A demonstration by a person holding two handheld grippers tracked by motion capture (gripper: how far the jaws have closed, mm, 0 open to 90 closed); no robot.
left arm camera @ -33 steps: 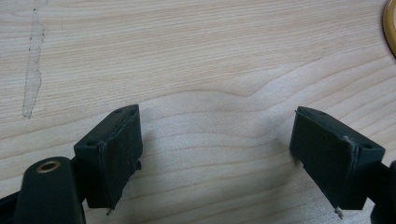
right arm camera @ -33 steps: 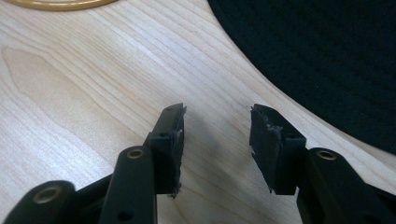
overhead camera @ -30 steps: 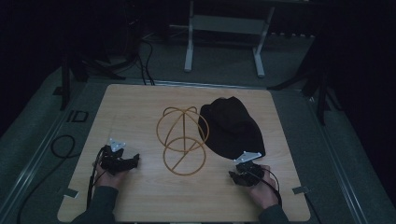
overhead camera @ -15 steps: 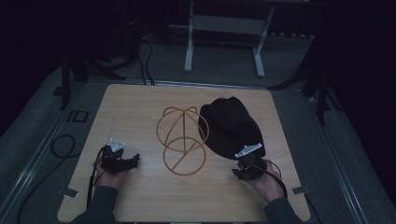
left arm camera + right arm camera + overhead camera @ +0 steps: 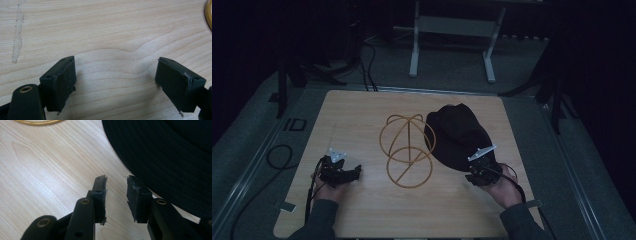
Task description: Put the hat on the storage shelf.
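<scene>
Black soft fabric brimmed hat lies right of centre on wooden tabletop, beside gold wire stand. Right gripper at hat's near brim, jaws just narrowing, nothing between. Left gripper spread wide, empty. Hat looks light, floppy: best pinch stitched brim edge.

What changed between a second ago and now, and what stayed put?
The right gripper has edged up the table toward the near brim of the black hat, and its jaws have just been closing; nothing is between them, and the hat lies just beside them, not gripped. The left gripper rests where it was, jaws wide open over bare table. Hat and gold wire stand have not moved.
</scene>
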